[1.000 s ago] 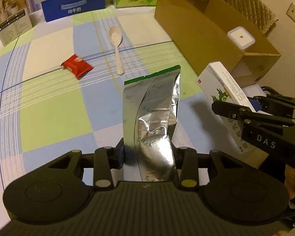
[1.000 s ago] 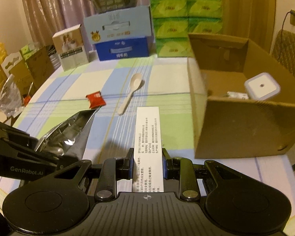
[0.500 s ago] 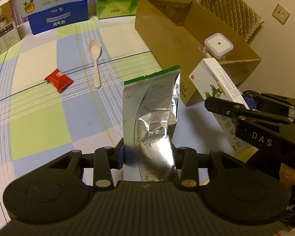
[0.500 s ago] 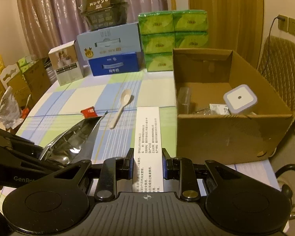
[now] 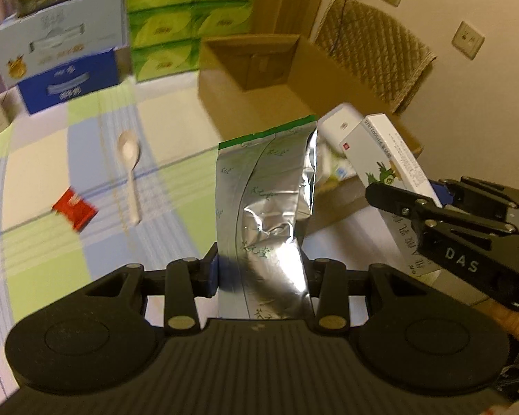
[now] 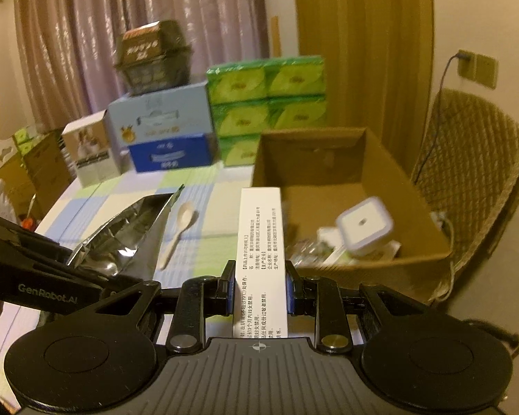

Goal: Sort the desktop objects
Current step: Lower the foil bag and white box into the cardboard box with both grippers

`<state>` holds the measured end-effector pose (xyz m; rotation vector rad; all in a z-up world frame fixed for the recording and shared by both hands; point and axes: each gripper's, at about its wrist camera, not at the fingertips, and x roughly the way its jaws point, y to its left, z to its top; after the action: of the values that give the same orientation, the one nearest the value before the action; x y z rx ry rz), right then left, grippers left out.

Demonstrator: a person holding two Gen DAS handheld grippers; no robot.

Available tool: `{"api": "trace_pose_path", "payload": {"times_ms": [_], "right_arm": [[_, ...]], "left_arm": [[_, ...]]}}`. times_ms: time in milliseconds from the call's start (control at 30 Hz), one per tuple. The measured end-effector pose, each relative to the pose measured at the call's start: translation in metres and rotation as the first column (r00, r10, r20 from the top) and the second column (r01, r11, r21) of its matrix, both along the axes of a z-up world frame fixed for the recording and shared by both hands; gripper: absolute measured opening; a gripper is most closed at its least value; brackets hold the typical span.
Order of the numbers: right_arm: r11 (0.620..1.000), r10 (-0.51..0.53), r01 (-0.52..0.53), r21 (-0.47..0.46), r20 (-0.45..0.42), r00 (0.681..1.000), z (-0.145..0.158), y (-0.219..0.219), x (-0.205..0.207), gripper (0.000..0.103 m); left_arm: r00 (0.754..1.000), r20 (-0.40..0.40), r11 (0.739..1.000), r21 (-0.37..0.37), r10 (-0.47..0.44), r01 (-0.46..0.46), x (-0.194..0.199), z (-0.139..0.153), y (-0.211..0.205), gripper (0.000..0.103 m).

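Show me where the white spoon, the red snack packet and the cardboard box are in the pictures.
white spoon (image 5: 129, 148), left wrist view, on its bowl.
red snack packet (image 5: 74, 211), left wrist view, on the middle of the wrapper.
cardboard box (image 6: 311, 154), right wrist view, on its inner back wall.

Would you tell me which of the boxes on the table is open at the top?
The brown cardboard box at the right: its top stands open, with a white square container inside. The blue and white carton and the small white box are closed.

Desk (image 5: 45, 242) under checked cloth. Spoon (image 5: 129, 169) and red packet (image 5: 74, 209) lie mid-desk, near each other; cardboard box (image 5: 259, 65) at right edge; cartons (image 5: 62, 65) along far edge.
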<state>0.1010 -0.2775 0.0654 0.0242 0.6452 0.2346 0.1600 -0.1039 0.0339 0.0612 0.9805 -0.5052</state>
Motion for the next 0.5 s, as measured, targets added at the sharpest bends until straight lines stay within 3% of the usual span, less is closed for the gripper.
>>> {"api": "trace_pose_path", "payload": {"times_ms": [500], "right_arm": [[0.996,-0.085,0.085,-0.004,0.045,0.995,0.027,-0.064,0.045,0.023]], "left_arm": [[0.998,0.034,0.998,-0.020,-0.056,0.056,0.041,0.031,-0.082,0.034]]}}
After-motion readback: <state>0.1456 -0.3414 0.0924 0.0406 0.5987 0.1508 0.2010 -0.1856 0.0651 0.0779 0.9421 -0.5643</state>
